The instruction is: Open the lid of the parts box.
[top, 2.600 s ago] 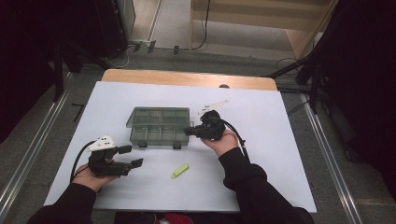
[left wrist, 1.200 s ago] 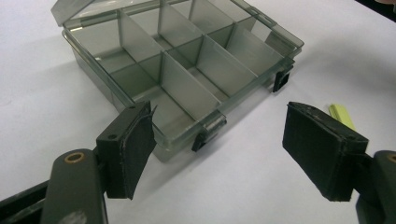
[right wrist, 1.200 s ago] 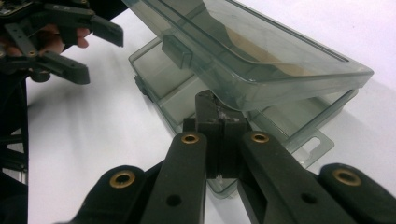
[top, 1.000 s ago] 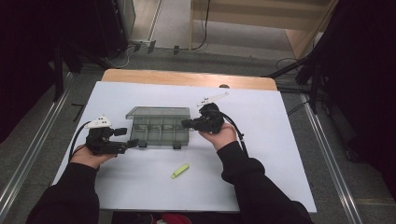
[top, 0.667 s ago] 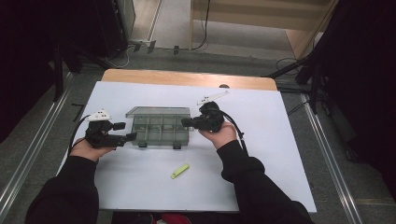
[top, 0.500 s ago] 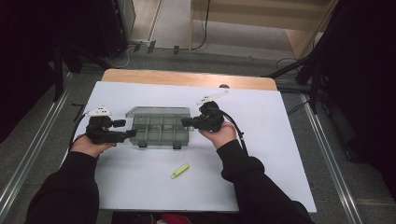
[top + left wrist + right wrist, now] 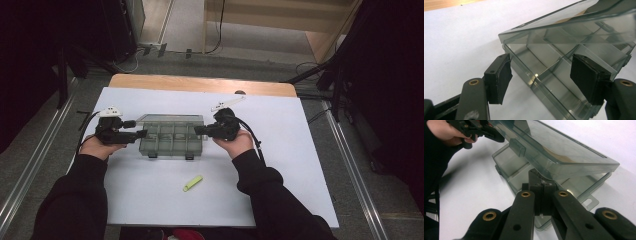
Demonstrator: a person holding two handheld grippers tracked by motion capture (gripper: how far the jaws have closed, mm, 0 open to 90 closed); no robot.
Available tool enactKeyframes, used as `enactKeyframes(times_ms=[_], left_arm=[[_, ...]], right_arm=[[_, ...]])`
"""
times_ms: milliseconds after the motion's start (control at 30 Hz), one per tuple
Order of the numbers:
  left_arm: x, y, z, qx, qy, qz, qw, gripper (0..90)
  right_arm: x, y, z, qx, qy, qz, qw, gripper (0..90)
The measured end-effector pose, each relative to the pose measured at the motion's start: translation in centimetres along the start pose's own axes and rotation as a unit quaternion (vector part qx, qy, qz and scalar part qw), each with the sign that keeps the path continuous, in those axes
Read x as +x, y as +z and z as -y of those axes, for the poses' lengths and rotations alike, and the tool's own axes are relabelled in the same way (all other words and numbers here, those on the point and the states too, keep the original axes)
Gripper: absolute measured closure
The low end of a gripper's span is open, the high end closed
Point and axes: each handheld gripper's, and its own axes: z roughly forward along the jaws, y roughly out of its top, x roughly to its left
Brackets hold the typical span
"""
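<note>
A smoky clear compartment box (image 7: 172,135) sits mid-table on the white sheet, its lid (image 7: 564,22) lifted a little off the tray. My left gripper (image 7: 141,133) is at the box's left end. Its jaws have just been closing but stand open (image 7: 541,75), with the box's corner (image 7: 534,70) between the pads, which do not press on it. My right gripper (image 7: 197,130) is at the right end, shut (image 7: 541,187) on the tray's end wall under the lid (image 7: 574,157). The left gripper (image 7: 491,133) also shows at the far end in the right gripper view.
A short yellow-green stick (image 7: 192,183) lies on the white sheet (image 7: 280,190) in front of the box. A wooden table edge (image 7: 200,83) runs along the back. Metal rails (image 7: 350,170) flank the table on the floor.
My left hand has moved from the near left of the sheet up to the box's left end and brought its jaws around the corner. The right hand and the box have stayed put.
</note>
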Motion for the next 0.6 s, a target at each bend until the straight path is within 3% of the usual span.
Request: enactKeyframes(times_ms=[167, 267, 367, 433, 600], left_arm=[[0.4, 0.2, -0.1, -0.015, -0.003, -0.008, 0.9998, 39.4], [0.7, 0.2, 0.0, -0.027, 0.004, -0.02, 0.9994, 46.5], [1.0, 0.2, 0.0, -0.04, -0.002, -0.026, 0.9989, 52.9], [1.2, 0.2, -0.1, -0.037, -0.009, -0.02, 0.9991, 56.5], [0.9, 0.1, -0.5, -0.034, 0.004, -0.013, 0.9993, 61.6]], right_arm=[[0.0, -0.1, 0.0, -0.002, 0.002, 0.0, 1.0, 90.0], [0.0, 0.0, 0.0, -0.002, 0.001, 0.0, 1.0, 90.0], [0.1, 0.1, 0.0, -0.002, 0.0, 0.001, 1.0, 90.0], [0.1, 0.2, 0.0, -0.001, -0.001, 0.002, 1.0, 90.0], [0.2, 0.1, 0.1, -0.002, -0.001, 0.002, 1.0, 89.9]])
